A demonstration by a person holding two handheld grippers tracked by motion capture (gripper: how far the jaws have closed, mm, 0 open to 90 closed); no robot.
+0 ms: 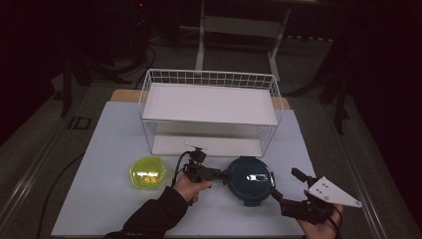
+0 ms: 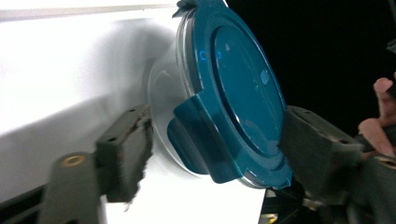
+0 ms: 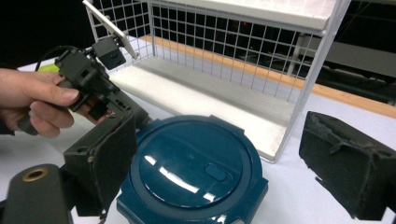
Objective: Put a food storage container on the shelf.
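A round container with a dark teal clip-on lid (image 1: 251, 179) sits on the white table in front of the rack. My left gripper (image 1: 228, 175) is turned on its side at the container's left edge. In the left gripper view (image 2: 217, 149) one pad presses the clear bowl wall and the other the lid (image 2: 243, 93), so it is shut on the container. My right gripper (image 1: 286, 182) is open at the container's right. In the right gripper view (image 3: 219, 154) the lid (image 3: 191, 168) lies just ahead between the spread jaws, and the left gripper (image 3: 88, 77) shows in a hand beyond it.
A white wire rack (image 1: 209, 74) with two shelves stands behind the container; its corner post (image 3: 299, 93) is close to the lid. A yellow-green bowl (image 1: 148, 172) sits left of the left hand. The table's front edge is near both forearms.
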